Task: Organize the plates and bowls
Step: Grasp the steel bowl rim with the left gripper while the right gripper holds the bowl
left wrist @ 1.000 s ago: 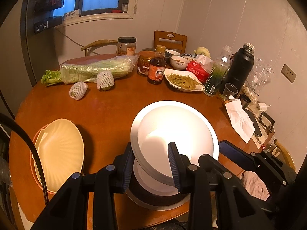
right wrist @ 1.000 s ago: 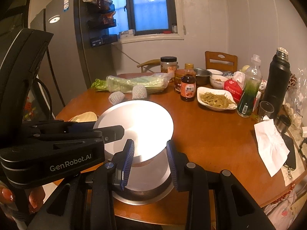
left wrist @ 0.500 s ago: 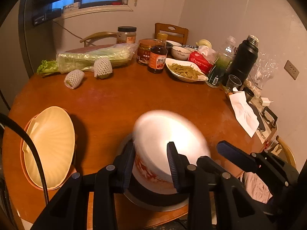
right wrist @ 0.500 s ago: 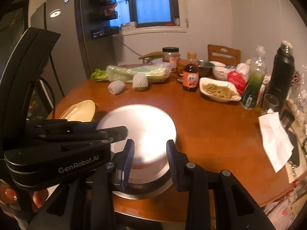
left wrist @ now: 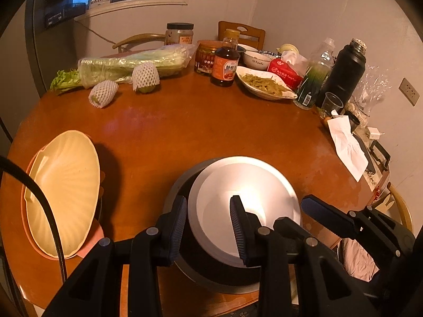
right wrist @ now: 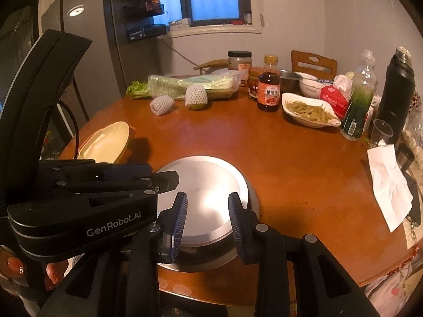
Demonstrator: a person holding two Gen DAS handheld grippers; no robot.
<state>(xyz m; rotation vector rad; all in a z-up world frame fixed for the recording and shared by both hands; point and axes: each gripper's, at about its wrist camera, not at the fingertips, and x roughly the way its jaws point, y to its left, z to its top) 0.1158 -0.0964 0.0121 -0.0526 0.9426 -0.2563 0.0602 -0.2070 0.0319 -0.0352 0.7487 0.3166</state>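
A white bowl [left wrist: 246,200] sits nested in a dark metal bowl [left wrist: 182,192] at the table's near edge; it also shows in the right wrist view [right wrist: 211,185]. My left gripper [left wrist: 208,227] straddles the white bowl's near rim, one finger inside, one outside, with a gap. My right gripper [right wrist: 207,222] straddles the rim from the other side, jaws apart. A cream shell-shaped plate [left wrist: 63,187] lies on an orange plate at the left, also seen in the right wrist view [right wrist: 108,142].
The far side of the round wooden table [left wrist: 185,121] holds bagged celery [left wrist: 132,63], two netted fruits, a sauce bottle [left wrist: 224,60], jars, a dish of food [left wrist: 264,84], a black thermos [left wrist: 343,71], a cup and a paper napkin [left wrist: 346,142].
The white bowl was held tilted and raised above the metal bowl. It has come down and now rests level inside it. Both grippers lowered with it.
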